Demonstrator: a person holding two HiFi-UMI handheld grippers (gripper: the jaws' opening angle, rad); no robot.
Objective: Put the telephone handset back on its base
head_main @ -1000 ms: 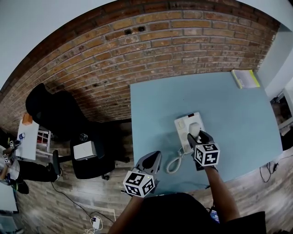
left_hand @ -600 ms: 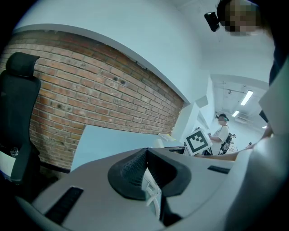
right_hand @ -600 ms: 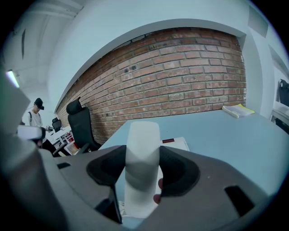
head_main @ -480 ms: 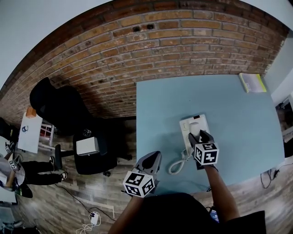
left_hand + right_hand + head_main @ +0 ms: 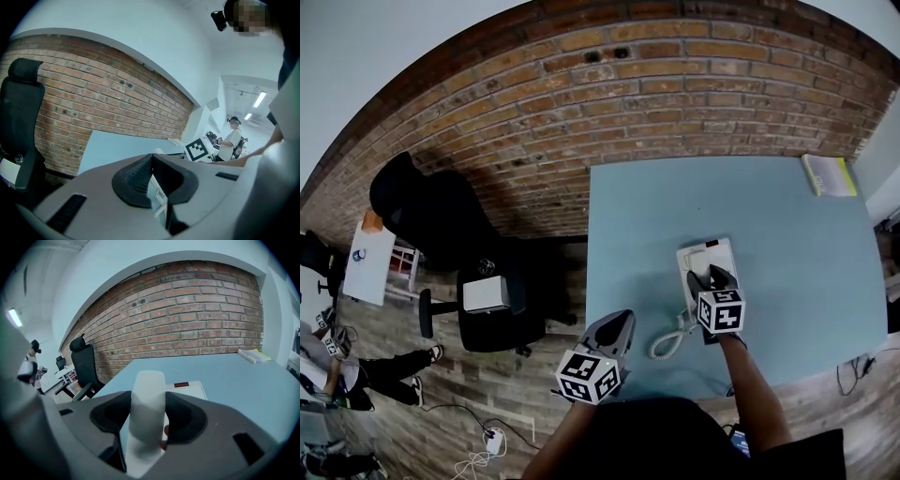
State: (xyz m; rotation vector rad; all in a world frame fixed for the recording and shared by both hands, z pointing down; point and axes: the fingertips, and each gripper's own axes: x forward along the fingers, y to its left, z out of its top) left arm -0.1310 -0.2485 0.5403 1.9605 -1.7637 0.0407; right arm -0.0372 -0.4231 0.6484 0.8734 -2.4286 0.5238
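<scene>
Closest to me, my left gripper (image 5: 618,325) hangs over the near left edge of the blue table (image 5: 769,202). Its jaws are pressed together with nothing pinched between them, and it touches nothing.

A little farther out and to the right, my right gripper (image 5: 710,278) pinches the white telephone handset (image 5: 701,264) across its narrow width, one pad on each long side. In the right gripper view the handset (image 5: 149,387) fills the gap between the jaws. Its long axis runs straight away from me, along the jaws, with the far rounded end pointing toward the brick wall (image 5: 675,94). It sits over the left part of the white base (image 5: 723,253), lined up with the base's long side. I cannot tell whether it already rests on the base or hovers just above it.

The coiled cord (image 5: 664,341) trails from the near end down toward the table's front edge, between my two grippers.

Beyond the handset, the base (image 5: 192,389) shows a small dark red patch (image 5: 181,385) at its far edge.

Farther back, a yellow-edged book (image 5: 830,175) lies near the table's far right corner, well apart from the phone. A black office chair (image 5: 487,305) stands on the floor left of the table, and the brick wall closes the scene.
</scene>
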